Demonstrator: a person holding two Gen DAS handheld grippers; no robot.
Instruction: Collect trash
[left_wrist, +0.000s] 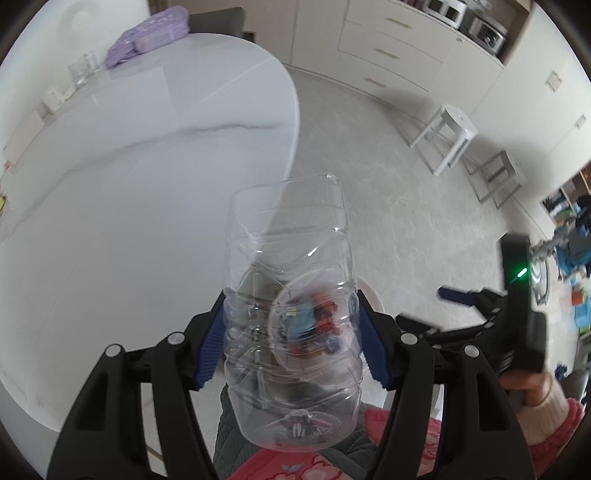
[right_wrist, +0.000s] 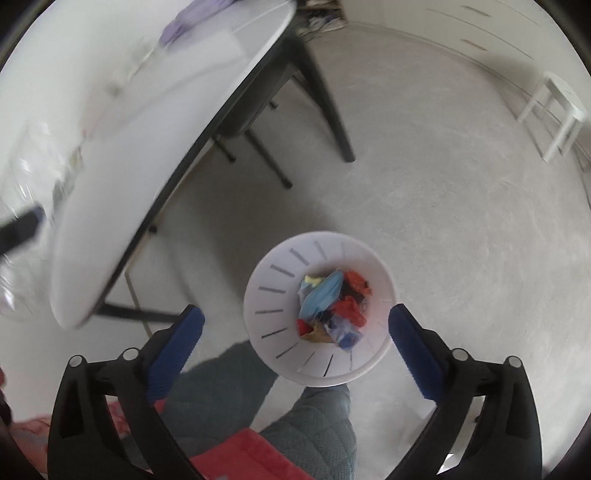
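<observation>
A clear, crushed plastic bottle (left_wrist: 291, 295) stands between the blue pads of my left gripper (left_wrist: 291, 332), which is shut on it. Through the bottle I see blurred coloured trash below. In the right wrist view my right gripper (right_wrist: 295, 332) is open wide with nothing between its fingers. It hangs above a white slotted waste bin (right_wrist: 273, 295) on the floor. The bin holds crumpled trash (right_wrist: 332, 306) in blue, red and yellow. The right gripper (left_wrist: 480, 306) also shows at the right edge of the left wrist view, held by a hand (left_wrist: 532, 387).
A white marble-look table (left_wrist: 147, 177) with dark legs (right_wrist: 332, 110) stands to the left, with a purple pack (left_wrist: 147, 40) and glasses (left_wrist: 83, 68) at its far end. White stools (left_wrist: 447, 136) stand by the cabinets. The person's grey quilted trousers (right_wrist: 317, 424) are below the grippers.
</observation>
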